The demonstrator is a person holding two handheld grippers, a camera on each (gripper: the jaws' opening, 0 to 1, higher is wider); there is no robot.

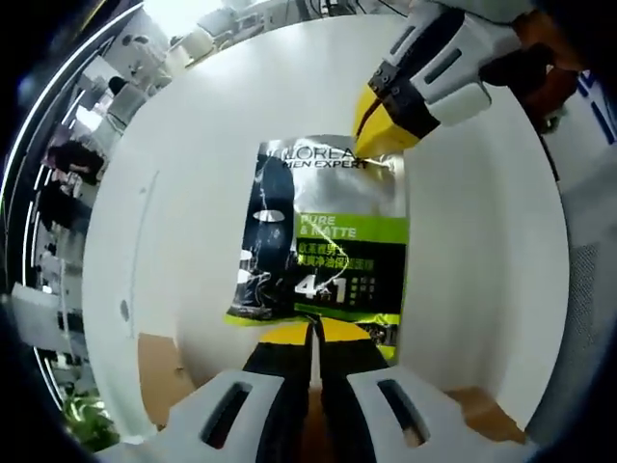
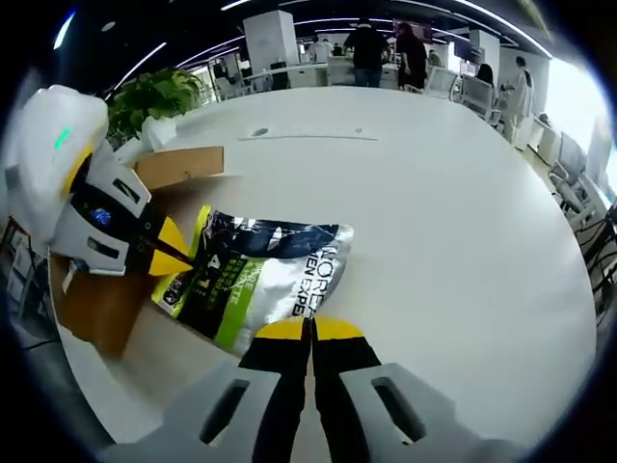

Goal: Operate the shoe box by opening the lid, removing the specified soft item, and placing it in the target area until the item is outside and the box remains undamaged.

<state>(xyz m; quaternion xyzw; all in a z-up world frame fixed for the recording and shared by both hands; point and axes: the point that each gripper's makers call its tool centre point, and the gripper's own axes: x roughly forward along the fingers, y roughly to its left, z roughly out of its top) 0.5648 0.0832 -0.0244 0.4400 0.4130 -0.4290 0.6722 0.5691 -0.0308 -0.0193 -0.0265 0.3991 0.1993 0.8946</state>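
Our left gripper [image 1: 313, 333] clamped on one end of the silver-green pouch [image 1: 323, 236], our right gripper [image 2: 310, 330] clamped on its opposite end, pouch held above the white tabletop [image 2: 434, 193], brown shoe box [image 2: 145, 241] at the table's edge.

A broad white bench [image 2: 453, 222] is spreading across the right gripper view, its smooth top catching soft glare. Beyond its far edge, a leafy green plant [image 2: 154, 96] is standing at the left. Long ceiling light strips [image 2: 318, 19] are glowing overhead in a dark ceiling. Several people [image 2: 386, 43] are standing at the back among white desks and chairs [image 2: 472, 92]. In the left gripper view, daylight is pouring in past the bench [image 1: 193, 164] at the top, where office furniture [image 1: 207, 34] is crowding the room.
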